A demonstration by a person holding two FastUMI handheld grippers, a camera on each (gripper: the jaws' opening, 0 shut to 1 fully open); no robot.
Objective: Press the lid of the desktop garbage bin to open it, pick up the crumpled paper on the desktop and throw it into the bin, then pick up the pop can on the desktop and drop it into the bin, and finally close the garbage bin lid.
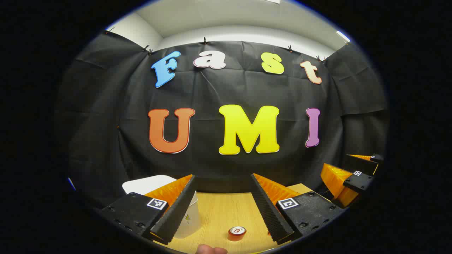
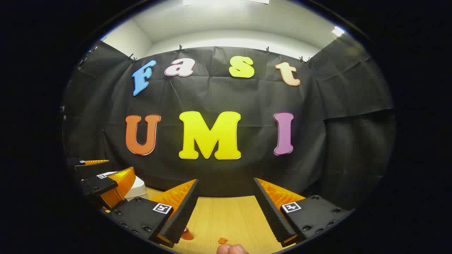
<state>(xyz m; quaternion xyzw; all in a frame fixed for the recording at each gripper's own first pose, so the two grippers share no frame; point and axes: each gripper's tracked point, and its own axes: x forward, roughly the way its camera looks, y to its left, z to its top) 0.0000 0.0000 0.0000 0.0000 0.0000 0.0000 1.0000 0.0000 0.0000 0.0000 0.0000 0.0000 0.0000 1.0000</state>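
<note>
Two hand-held grippers up off the wooden table (image 1: pixel 222 211), both gaping wide, nothing between the fingers. Left hand-held gripper (image 1: pixel 223 208) aimed at the black cloth wall; right hand-held gripper (image 2: pixel 226 211) likewise, also visible at right edge of left gripper view. White garbage bin (image 1: pixel 187 218) at left, partly behind left finger, lid (image 1: pixel 146 183) raised. Orange pop can (image 1: pixel 237 233) upright on table, just right of bin. Crumpled paper: cannot tell where.

White bin (image 1: pixel 189 218) left; can (image 1: pixel 237 232) upright on desktop (image 1: pixel 219 211).
</note>
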